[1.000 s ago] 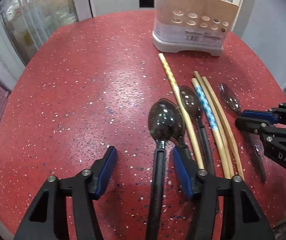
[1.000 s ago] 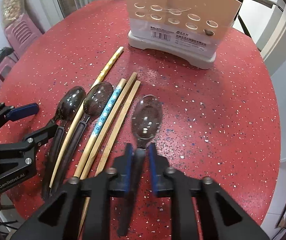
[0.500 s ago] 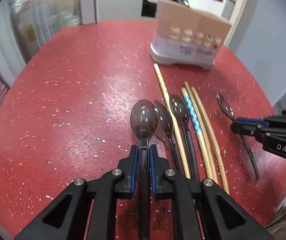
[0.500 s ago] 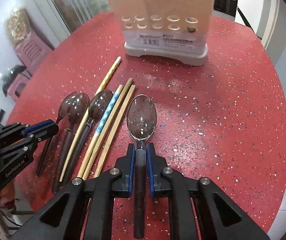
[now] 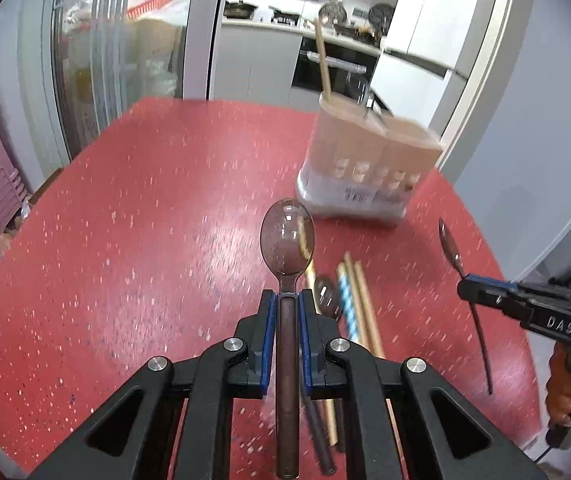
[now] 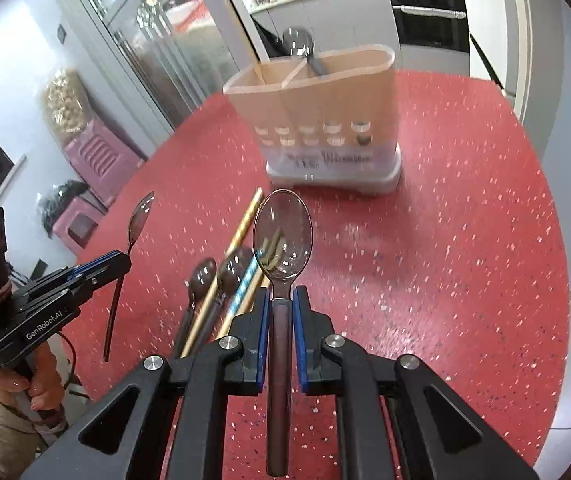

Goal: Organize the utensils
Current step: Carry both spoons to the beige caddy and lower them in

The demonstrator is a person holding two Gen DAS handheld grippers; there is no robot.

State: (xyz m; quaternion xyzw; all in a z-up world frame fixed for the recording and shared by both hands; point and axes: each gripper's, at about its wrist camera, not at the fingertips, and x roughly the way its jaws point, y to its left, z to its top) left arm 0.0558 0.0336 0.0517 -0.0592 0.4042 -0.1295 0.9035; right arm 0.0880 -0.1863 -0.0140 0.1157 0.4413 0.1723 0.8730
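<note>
Blue pads on the left gripper (image 5: 284, 312) are clamped tight on the handle of a smoky translucent spoon (image 5: 287, 240), whose bowl sticks out ahead, clear of the table. The right gripper (image 6: 279, 312) is closed the same way on a second spoon (image 6: 282, 232), also carried in the air; each gripper shows in the other's view off to the side, spoon handle hanging below it. Beneath them, near the front edge of the red speckled table (image 5: 133, 216), the rest of the utensils lie in a loose row: two dark spoons (image 6: 215, 274) side by side, a blue-patterned chopstick (image 5: 346, 300) and plain wooden chopsticks (image 5: 365, 312) just beside them. Toward the far edge stands the beige holder (image 6: 317, 120) on its pale base, divided into compartments, with one spoon and a chopstick upright in it. The step in hand looks like the carry after pickup; next, each spoon likely needs tipping so its handle points down, then lining up over a compartment before letting go. With both hands heading for one narrow holder, they may crowd each other. Around the table are glass cabinet doors, pink stools at the left, and a kitchen counter with an oven behind.
</note>
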